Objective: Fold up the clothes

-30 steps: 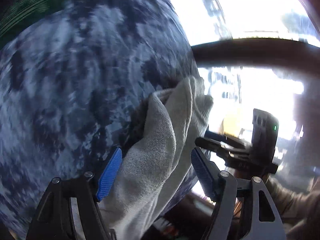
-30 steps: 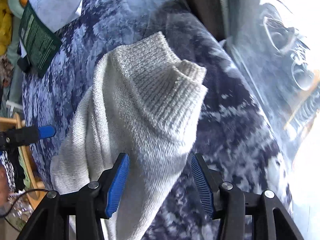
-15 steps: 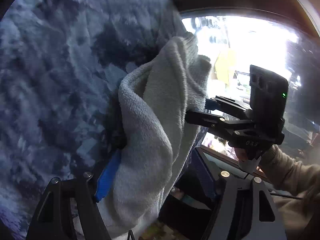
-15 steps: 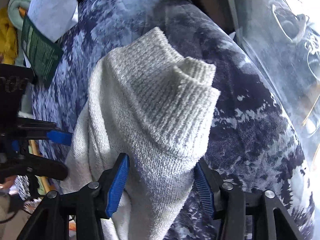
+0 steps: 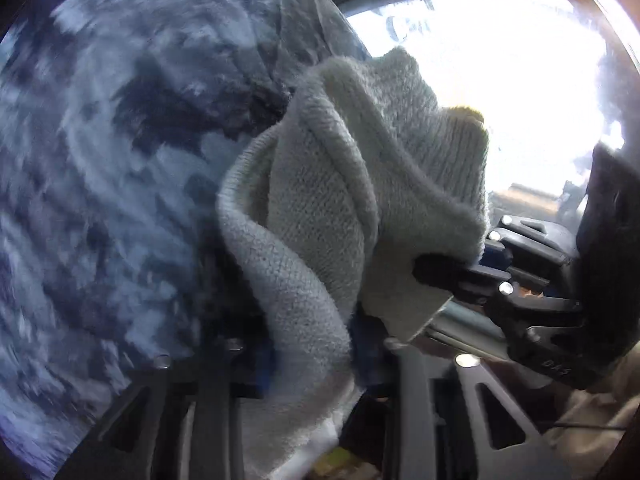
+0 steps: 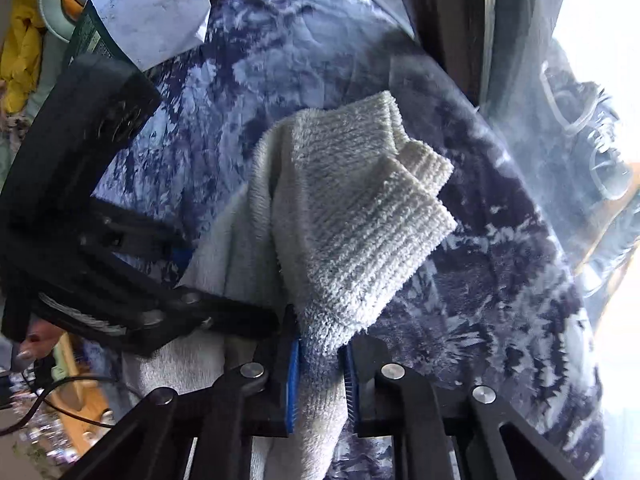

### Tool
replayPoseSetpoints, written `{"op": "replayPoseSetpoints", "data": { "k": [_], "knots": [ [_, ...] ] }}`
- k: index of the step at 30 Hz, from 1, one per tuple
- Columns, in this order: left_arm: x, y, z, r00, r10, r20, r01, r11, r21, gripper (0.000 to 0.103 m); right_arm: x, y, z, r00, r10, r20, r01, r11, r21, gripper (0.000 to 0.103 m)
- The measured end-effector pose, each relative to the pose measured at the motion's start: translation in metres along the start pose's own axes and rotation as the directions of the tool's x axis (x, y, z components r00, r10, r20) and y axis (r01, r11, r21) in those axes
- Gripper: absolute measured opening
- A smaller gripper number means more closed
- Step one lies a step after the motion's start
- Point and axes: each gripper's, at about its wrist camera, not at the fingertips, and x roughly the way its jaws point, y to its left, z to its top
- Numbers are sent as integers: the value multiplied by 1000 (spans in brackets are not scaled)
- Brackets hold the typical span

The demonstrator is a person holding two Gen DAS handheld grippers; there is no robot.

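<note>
Blue pads: on the right gripper [image 6: 320,380] we see them pinched onto the grey knit garment [image 6: 352,216] at the bottom centre of the right wrist view. Its jaws have just been closing, and the cloth is squeezed thin between them.
Left gripper [image 5: 316,360]: its jaws have just been closing too. In the left wrist view the knit [image 5: 320,208] drapes right over the fingers at the lower centre, so the pads are mostly hidden, but they look clamped on the fabric running down between them.
Both tools together: the left one shows as a big black shape at the left of the right wrist view [image 6: 256,320], its tip right against the cloth beside the right gripper. The right one shows at the right edge of the left wrist view [image 5: 452,268], biting the knit's lower right fold.
Garment: bunched and lifted, ribbed cuff [image 6: 408,184] pointing to the upper right in the right wrist view, hanging in front of the blanket.
Blanket [image 6: 280,80]: blue and white mottled plush, filling most of both views behind the knit.
Upper left, right wrist view: white sheet of paper [image 6: 152,4], dark green booklet [image 6: 86,42] under it, something yellow [image 6: 20,48] at the edge.
Right side: bright window [image 5: 500,80], washed out.
</note>
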Motion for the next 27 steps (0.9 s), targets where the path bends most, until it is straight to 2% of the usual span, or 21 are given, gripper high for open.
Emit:
{"op": "replayPoseSetpoints", "data": {
  "k": [2, 6, 12, 16, 20, 22, 24, 27],
  "knots": [
    [-14, 7, -6, 997, -59, 48, 62, 997, -56, 23, -9, 6, -2, 1000, -13, 16, 13, 1000, 1, 13],
    [-40, 8, -20, 988, -98, 116, 108, 990, -89, 20, -28, 21, -2, 999, -28, 44, 29, 999, -17, 13],
    [-86, -3, -35, 980, -30, 197, 51, 993, -107, 18, -47, 58, 8, 995, -34, 94, 42, 995, -88, 13],
    [-129, -9, -38, 961, 13, 277, 20, 993, -117, 18, -58, 76, 28, 989, -14, 150, 30, 994, -107, 13],
    [-172, -16, -37, 932, 53, 359, -11, 993, -116, 17, -74, 94, 55, 974, -2, 228, 38, 988, -153, 13],
    [-202, -2, -44, 913, 65, 402, -18, 992, -121, 17, -82, 102, 68, 964, 0, 264, 51, 981, -185, 13],
    [-231, 4, -39, 890, 81, 448, -26, 992, -127, 17, -91, 108, 83, 954, -2, 301, 66, 977, -205, 13],
    [-259, -1, -33, 843, 92, 530, -28, 991, -128, 17, -108, 118, 104, 930, 1, 368, 92, 968, -233, 13]
  ]
}}
